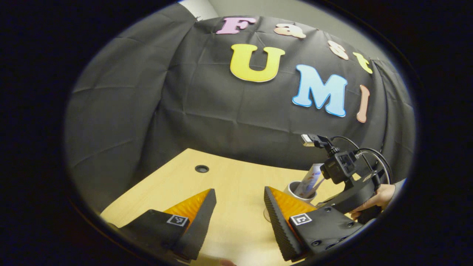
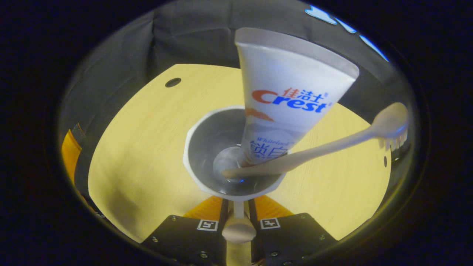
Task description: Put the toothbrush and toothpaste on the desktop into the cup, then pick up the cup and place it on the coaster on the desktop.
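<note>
left tongs (image 1: 239, 216), black housings, square coded tags, screws; right tongs (image 2: 238, 216), black looping cables (image 1: 369, 157)

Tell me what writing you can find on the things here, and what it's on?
Toothpaste tube: a printed brand label, not quoted here.
Left gripper, right gripper: square coded markers, no words.
Cup, toothbrush: no text.

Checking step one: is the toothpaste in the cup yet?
In. The toothpaste stands inside the cup, leaning on its rim, beside the toothbrush.
</note>
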{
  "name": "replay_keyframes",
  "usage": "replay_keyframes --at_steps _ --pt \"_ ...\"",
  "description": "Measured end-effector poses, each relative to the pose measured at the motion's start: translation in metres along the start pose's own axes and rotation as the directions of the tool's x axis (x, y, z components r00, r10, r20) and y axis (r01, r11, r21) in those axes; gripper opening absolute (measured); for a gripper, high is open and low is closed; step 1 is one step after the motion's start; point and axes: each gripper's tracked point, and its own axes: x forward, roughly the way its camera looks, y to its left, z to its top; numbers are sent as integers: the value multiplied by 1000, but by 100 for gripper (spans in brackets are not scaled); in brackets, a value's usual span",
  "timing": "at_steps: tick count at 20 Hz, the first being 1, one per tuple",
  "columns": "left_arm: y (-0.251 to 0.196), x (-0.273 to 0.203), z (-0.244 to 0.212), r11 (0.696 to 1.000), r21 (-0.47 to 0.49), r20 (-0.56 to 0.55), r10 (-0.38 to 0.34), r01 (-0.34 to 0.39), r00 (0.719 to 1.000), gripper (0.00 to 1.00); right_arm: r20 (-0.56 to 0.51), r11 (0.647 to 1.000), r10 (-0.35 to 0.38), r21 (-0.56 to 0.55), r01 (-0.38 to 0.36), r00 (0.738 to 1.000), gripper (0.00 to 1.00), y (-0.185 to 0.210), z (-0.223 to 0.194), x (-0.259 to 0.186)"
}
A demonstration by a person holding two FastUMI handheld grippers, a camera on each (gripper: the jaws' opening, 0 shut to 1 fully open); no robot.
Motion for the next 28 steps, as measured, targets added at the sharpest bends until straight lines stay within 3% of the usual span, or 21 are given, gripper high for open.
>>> replay_keyframes --at_steps 10,15,23,28 --pt "-2 -6 1 1000 0 -5 10 -10 1000 85 15 999 -32 -17 32 999 29 -1 0 -2" --pt "-21 -10 8 999 34 -2 -15 15 1000 85 66 998 -32 -55 36 997 89 1 -11 -21" --pt "-65 -27 25 996 79 18 -47 45 999 85 202 1000 15 10 -17 979 89 -13 -31 -84" --pt "-102 -49 41 991 115 45 -71 65 996 84 368 996 -28 88 -5 929 89 -43 -41 -143"
